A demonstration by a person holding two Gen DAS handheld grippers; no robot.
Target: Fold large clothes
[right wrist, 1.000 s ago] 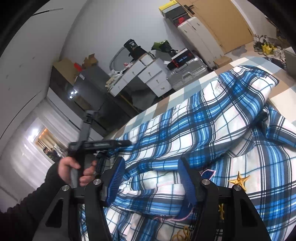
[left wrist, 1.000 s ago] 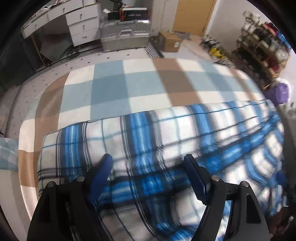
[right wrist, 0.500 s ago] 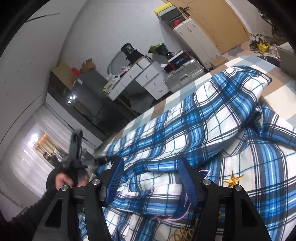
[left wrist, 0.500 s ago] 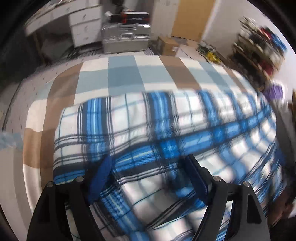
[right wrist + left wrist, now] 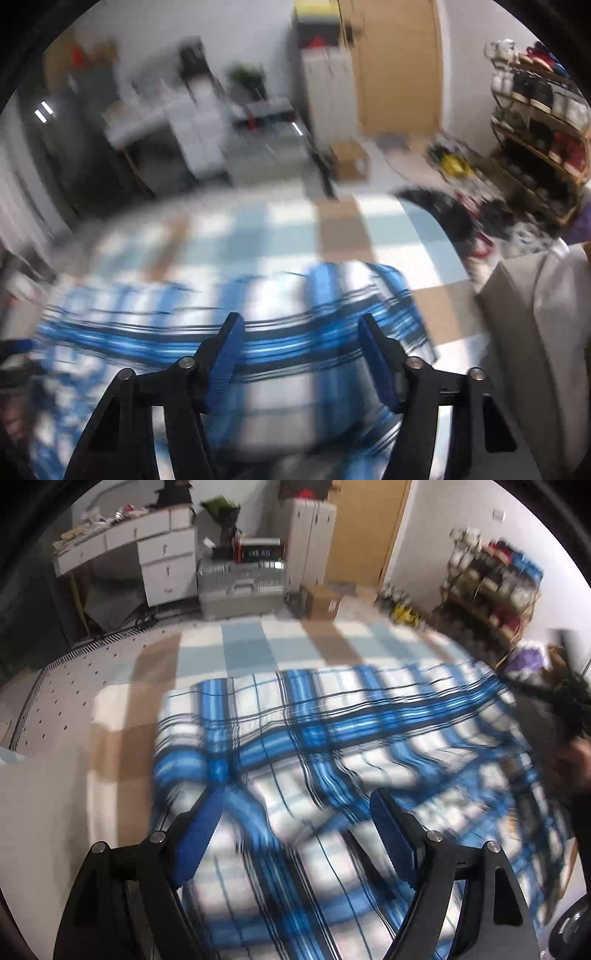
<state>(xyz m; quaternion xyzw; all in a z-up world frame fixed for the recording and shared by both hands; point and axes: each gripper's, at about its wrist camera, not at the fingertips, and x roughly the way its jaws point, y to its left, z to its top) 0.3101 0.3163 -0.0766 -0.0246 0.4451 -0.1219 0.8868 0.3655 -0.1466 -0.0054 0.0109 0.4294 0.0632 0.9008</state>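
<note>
Your left gripper (image 5: 295, 812) and right gripper (image 5: 299, 343) both gape empty above the plaid shirt (image 5: 332, 738); grab sloppily and you bunch it up.

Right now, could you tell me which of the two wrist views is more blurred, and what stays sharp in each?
Right wrist view: heavy motion blur smears the blue plaid garment and the room; only the right gripper is crisp. Left wrist view: milder blur, worst on the plaid near the left gripper; the white desk reads clearly. Both bend with fisheye distortion.
</note>
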